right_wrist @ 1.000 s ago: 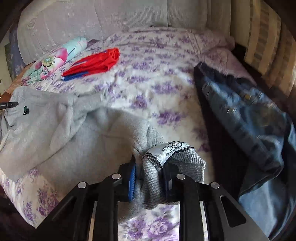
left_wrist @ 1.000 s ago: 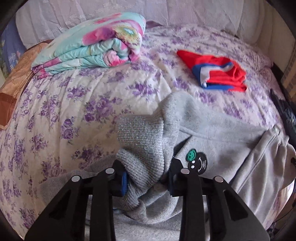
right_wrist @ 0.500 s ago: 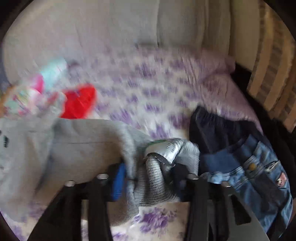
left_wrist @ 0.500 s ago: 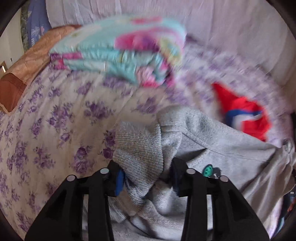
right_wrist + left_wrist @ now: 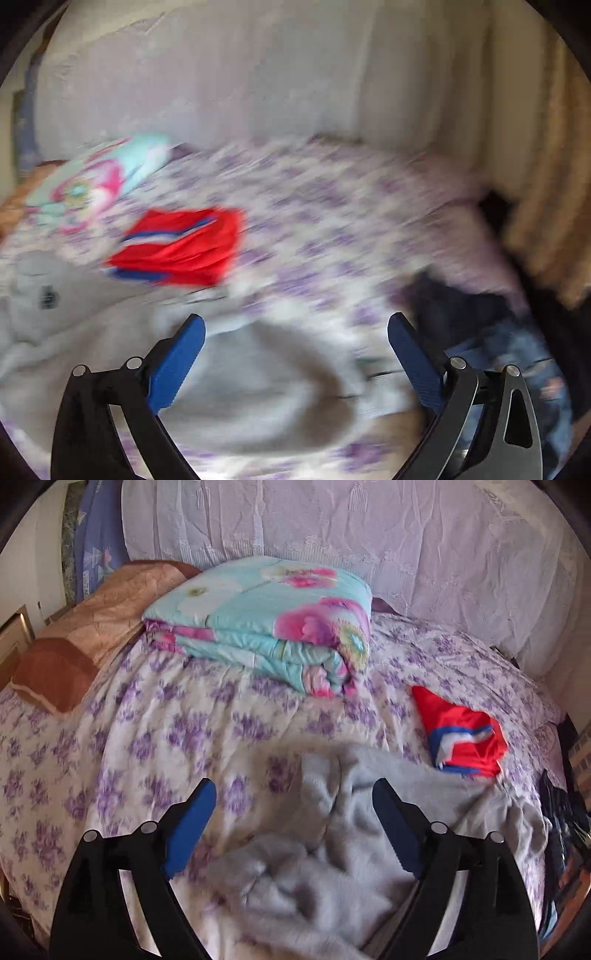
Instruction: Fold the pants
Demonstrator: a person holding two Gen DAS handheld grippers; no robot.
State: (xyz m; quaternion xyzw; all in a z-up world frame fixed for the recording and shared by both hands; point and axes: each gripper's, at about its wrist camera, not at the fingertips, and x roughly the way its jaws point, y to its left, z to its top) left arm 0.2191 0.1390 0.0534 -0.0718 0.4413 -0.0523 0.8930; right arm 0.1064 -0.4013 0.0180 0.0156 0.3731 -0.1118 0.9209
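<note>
Grey knit pants (image 5: pixel 332 856) lie bunched on the bed (image 5: pixel 155 738), right below both tools. My left tool (image 5: pixel 293 830) hangs spread wide, holding nothing; my right tool (image 5: pixel 295 360) likewise gapes empty over the cloth, view badly blurred. I judge one fold step is finished and released; next I need a fresh pinch on an edge or cuff, then flatten. Count, left to right: one brown pillow (image 5: pixel 59 668), one folded floral quilt (image 5: pixel 266 620), one grey pants, one red garment (image 5: pixel 465 734), one pair of jeans (image 5: pixel 517 354).
</note>
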